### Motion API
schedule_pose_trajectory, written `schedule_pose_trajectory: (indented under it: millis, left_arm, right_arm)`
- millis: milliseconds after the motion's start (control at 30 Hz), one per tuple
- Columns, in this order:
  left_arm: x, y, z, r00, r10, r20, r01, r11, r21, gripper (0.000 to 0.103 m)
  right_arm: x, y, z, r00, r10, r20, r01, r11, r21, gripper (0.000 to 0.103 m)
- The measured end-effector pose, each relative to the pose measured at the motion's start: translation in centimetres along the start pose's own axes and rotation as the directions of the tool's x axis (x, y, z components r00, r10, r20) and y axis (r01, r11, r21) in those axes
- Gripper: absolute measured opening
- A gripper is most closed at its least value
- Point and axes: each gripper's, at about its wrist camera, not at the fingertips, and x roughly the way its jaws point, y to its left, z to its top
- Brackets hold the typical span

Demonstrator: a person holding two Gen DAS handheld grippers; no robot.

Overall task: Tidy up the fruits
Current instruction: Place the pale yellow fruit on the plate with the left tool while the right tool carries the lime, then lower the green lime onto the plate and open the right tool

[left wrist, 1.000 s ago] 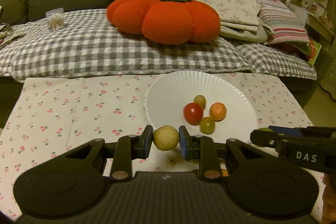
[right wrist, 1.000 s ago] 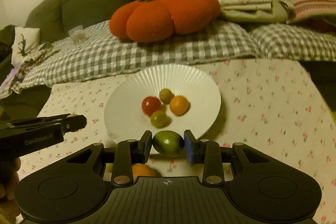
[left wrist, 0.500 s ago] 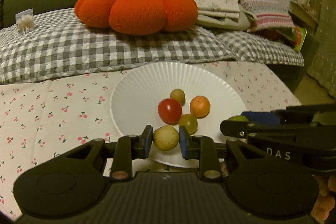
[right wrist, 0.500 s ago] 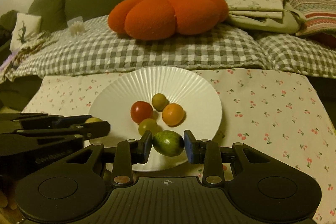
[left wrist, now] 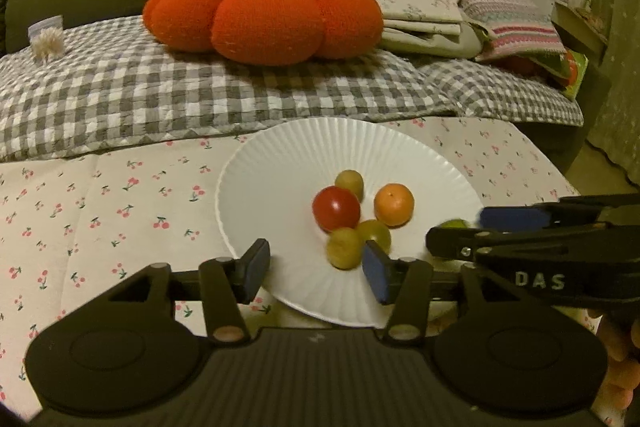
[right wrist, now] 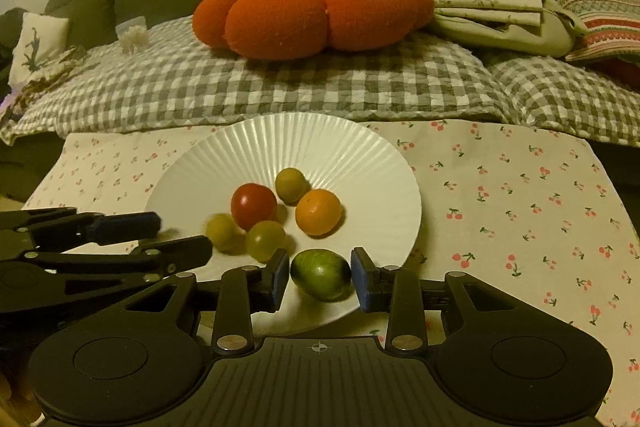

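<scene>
Right wrist: green fruit [right wrist: 320,278] near plate [right wrist: 372,163] edge, loose between parted jaws.

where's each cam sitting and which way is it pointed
Left wrist: rides the left gripper, looking forward and down over the white plate toward the sofa; its own open jaws show, the right gripper at right.
Right wrist: rides the right gripper, same heading; jaws just opened beside the green fruit, the left gripper at left.
Shared: plate, red tomato, pumpkin cushion.
</scene>
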Motion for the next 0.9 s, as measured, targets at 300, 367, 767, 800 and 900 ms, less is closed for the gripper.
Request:
schedule_pose_trajectory:
  millis: [300,367,767,800,900]
  left_arm:
    - [-1.5,1.8,0.4,1.0,0.029,-0.006,-0.03,0.995,-0.091,0.051]
    - [-1.8,2.0,0.4,0.999,0.045,-0.019,-0.047,0.993,-0.104,0.051]
    - [-5.2,1.2,-0.6,0.989,0.134,-0.062,-0.139,0.987,-0.081,0.053]
    - [-5.6,1.1,-0.7,0.988,0.14,-0.064,-0.145,0.986,-0.079,0.053]
    - [-6.5,1.1,-1.0,0.986,0.148,-0.077,-0.155,0.984,-0.092,0.056]
  right_arm:
    - [-1.6,0.1,0.3,1.0,0.007,0.013,-0.007,1.0,0.02,0.058]
    - [-2.0,0.6,0.2,1.0,0.006,0.005,-0.006,1.0,0.008,0.058]
    - [-4.7,2.0,-0.6,0.998,0.058,-0.038,-0.057,0.998,0.012,0.058]
    - [-5.0,2.1,-0.7,0.997,0.063,-0.038,-0.063,0.998,0.01,0.058]
    - [-5.9,2.5,-0.9,0.996,0.079,-0.038,-0.079,0.997,0.004,0.058]
